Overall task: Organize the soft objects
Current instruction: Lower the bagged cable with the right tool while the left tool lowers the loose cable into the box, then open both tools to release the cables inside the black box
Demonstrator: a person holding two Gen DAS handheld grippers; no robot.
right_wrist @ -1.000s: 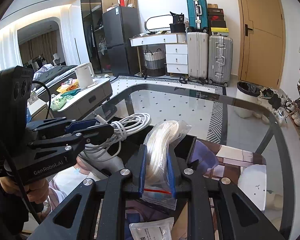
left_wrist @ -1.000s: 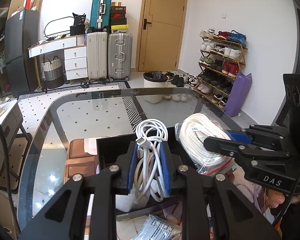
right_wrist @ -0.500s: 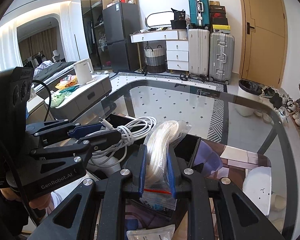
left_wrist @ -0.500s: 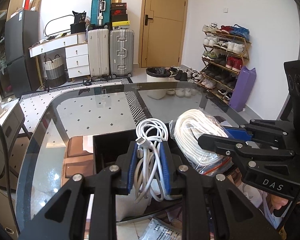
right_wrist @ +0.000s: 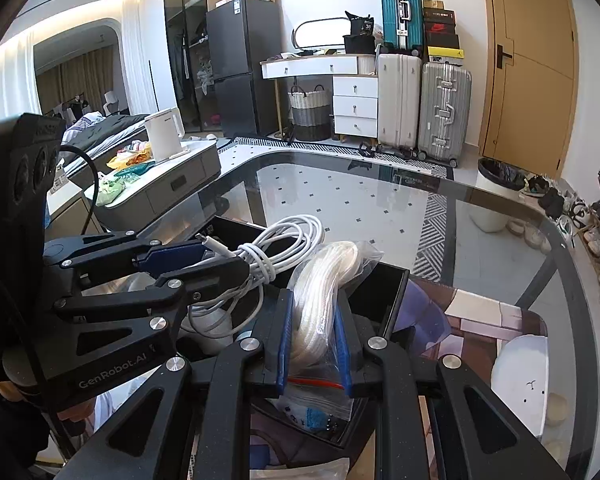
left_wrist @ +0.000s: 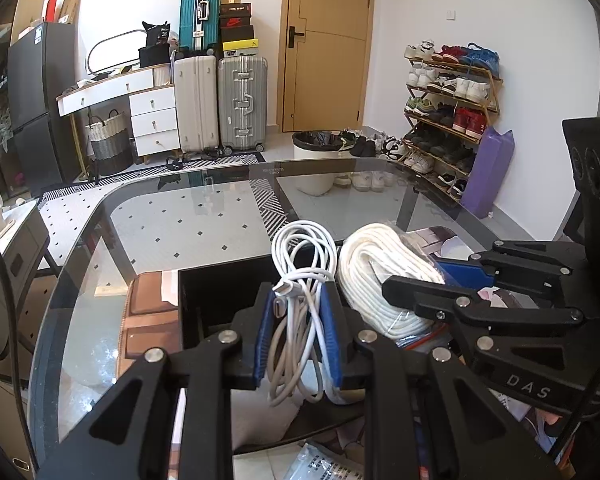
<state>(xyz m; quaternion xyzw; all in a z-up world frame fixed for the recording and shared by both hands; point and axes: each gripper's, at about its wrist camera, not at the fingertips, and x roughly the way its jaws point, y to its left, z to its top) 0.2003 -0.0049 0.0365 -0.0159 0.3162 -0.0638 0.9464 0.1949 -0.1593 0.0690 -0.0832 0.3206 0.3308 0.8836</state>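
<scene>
Both grippers are clamped on their loads above a black box [left_wrist: 220, 300] on a glass table [left_wrist: 204, 224]. Blue pads of the left gripper [left_wrist: 299, 332] pinch a coiled white cable [left_wrist: 302, 264], whose loops rise above the jaws and hang below them. Just beside it, the right gripper [right_wrist: 313, 344] squeezes a clear zip bag of white rope [right_wrist: 320, 280], the bag's red seal line showing under the pads. Cable and bag sit close together, almost touching, over the open box.

Under the glass lie a brown cushioned seat [left_wrist: 148, 320] on the left and a white rounded stool [right_wrist: 520, 376] on the right. A packet with printed text [left_wrist: 320, 464] lies low at the near edge.

Beyond the table, 3 suitcases [left_wrist: 220, 92] stand by a white drawer unit [left_wrist: 152, 116], 1 teal case stacked on top. A wooden door [left_wrist: 328, 44] is shut. A shoe rack [left_wrist: 448, 108] fills the right wall, with a purple bag [left_wrist: 488, 172] leaning at its end and a bin [left_wrist: 314, 160] near the door. A dark fridge [right_wrist: 240, 68] and a white kettle [right_wrist: 164, 132] on a grey sideboard are on the left side.
</scene>
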